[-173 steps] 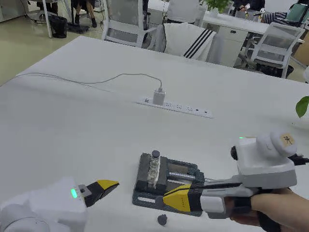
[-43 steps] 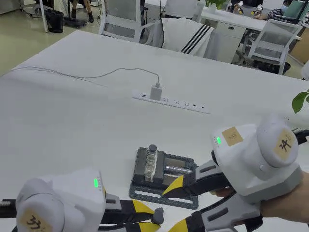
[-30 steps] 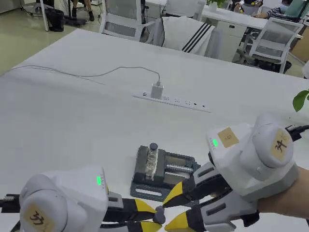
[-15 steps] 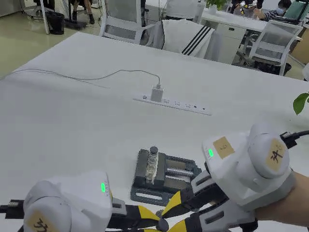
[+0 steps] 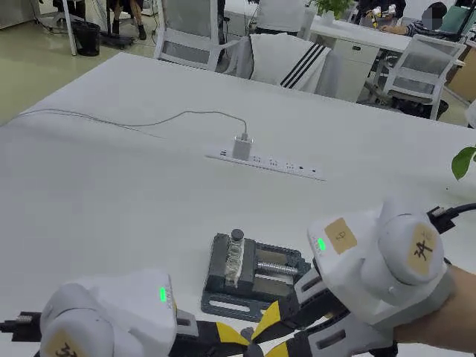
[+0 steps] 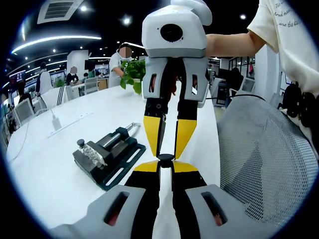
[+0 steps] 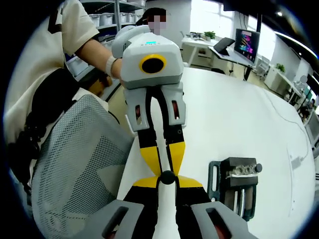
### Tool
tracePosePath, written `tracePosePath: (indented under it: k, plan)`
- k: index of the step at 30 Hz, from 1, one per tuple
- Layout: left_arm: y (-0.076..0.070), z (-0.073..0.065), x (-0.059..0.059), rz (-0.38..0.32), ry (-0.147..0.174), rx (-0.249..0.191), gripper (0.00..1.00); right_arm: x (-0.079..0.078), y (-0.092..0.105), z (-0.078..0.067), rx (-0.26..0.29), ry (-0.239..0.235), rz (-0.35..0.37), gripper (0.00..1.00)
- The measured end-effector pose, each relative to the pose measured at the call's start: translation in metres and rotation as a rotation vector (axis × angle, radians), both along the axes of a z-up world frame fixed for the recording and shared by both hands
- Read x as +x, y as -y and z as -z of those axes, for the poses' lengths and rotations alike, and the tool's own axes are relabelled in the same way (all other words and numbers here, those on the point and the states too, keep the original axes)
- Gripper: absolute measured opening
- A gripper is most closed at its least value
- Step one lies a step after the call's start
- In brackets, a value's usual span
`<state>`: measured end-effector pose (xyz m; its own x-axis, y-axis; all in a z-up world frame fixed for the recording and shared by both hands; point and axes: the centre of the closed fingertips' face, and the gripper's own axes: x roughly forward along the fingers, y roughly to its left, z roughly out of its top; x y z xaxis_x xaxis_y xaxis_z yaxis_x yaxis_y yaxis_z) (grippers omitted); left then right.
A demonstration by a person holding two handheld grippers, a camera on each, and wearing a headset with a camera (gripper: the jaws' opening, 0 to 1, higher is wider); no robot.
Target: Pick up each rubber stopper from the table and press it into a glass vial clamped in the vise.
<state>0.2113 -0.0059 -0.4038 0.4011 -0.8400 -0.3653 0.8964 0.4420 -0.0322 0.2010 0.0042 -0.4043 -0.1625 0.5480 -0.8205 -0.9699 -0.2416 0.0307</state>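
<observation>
The left hand-held gripper [image 6: 165, 166] is closed on the rubber stopper [image 6: 165, 158], met tip-to-tip by the right hand-held gripper [image 7: 167, 181], whose hold cannot be told, seemingly for a regrasp ahead of the vise [image 6: 115, 155]

vial [image 5: 236, 256] in vise [image 5: 260, 288], power strip [image 5: 268, 161] behind

A wide white surface [image 5: 111, 186] carries a power strip [image 5: 268, 162] with a plugged-in charger [image 5: 242, 147] and its pale cable [image 5: 149, 123]. Beyond it, mesh office chairs [image 5: 190, 33] stand on a pale floor [image 5: 30, 74], one draped with a striped jacket [image 5: 286, 59]. Strip lights [image 6: 55, 40] glow overhead.
</observation>
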Motion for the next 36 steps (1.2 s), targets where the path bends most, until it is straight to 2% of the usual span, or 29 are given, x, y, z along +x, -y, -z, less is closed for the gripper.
tracePosePath:
  k: [4,11,17,29,32,34,36]
  plan:
    - [0.001,0.000,-0.001,0.007,0.012,0.010,0.04,0.000,0.001,0.000,-0.014,-0.006,-0.005,0.07]
    - [0.002,0.002,-0.001,0.029,0.056,0.051,0.04,-0.001,0.002,0.001,-0.035,-0.014,-0.020,0.06]
    - [0.001,0.002,0.000,0.024,0.038,0.045,0.04,0.000,0.001,0.002,-0.039,-0.009,-0.018,0.06]
    - [0.001,0.006,0.000,0.023,0.029,0.040,0.05,0.000,0.001,0.004,-0.042,-0.023,-0.004,0.06]
    - [-0.003,0.010,0.004,-0.002,0.020,0.050,0.15,0.002,0.000,0.003,-0.038,-0.043,0.027,0.06]
    - [-0.006,0.012,0.005,-0.010,0.020,0.066,0.18,0.003,0.000,0.003,-0.039,-0.042,0.030,0.06]
    - [-0.009,0.014,0.007,-0.026,0.010,0.062,0.23,0.003,0.001,0.004,-0.043,-0.044,0.034,0.06]
